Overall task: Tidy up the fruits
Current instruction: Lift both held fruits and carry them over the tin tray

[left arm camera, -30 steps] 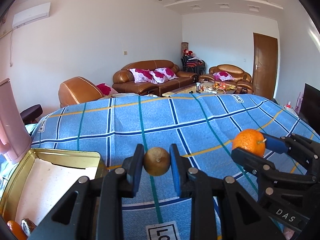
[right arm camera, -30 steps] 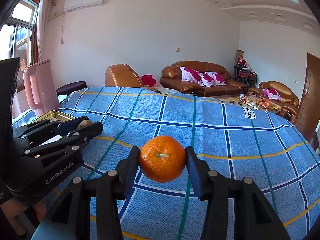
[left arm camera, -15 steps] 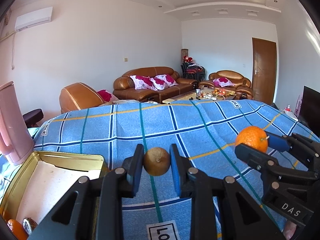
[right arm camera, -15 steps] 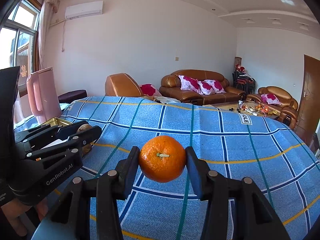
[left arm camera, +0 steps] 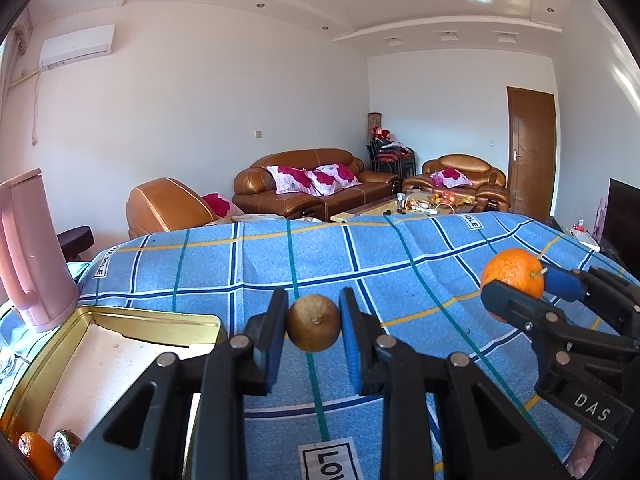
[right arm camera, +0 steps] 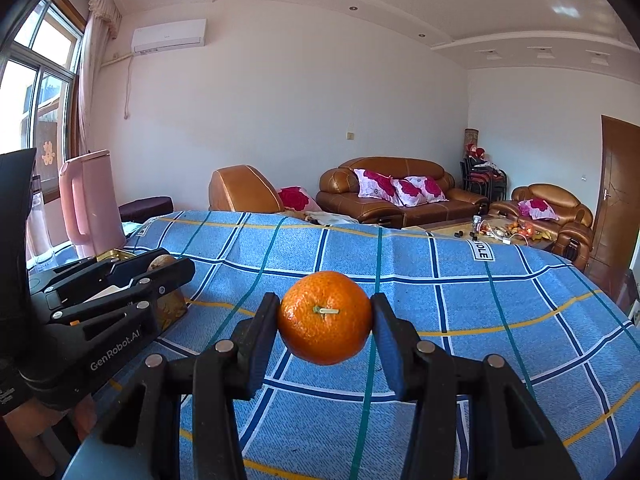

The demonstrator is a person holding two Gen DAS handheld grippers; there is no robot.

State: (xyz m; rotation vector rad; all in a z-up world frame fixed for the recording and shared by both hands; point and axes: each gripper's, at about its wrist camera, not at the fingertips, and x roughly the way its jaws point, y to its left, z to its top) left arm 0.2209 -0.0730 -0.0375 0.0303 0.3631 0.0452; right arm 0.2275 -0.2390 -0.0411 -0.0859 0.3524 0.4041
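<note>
Blue checked tablecloth (left arm camera: 400,264), living room behind.
Our left gripper (left arm camera: 314,328) clamps a small brown fruit (left arm camera: 314,328); our right gripper (right arm camera: 325,318) clamps a round orange mandarin (right arm camera: 325,318).

Two tongs are in play — the left tongs (left arm camera: 314,322) and the right tongs (right arm camera: 325,318) — and each carries one fruit. That makes one brown, kiwi-like fruit (left arm camera: 314,322) and one orange (right arm camera: 325,317) up in the air. One gold tin (left arm camera: 96,354) sits near the tabletop's left edge, and inside it I count two more pieces: one orange fruit (left arm camera: 36,450) and one foil-wrapped lump (left arm camera: 66,442). One pink jug (left arm camera: 34,252) stands beyond the tin. One checked blue cloth (left arm camera: 360,256) covers the tabletop. Across the room — three brown leather seats.
</note>
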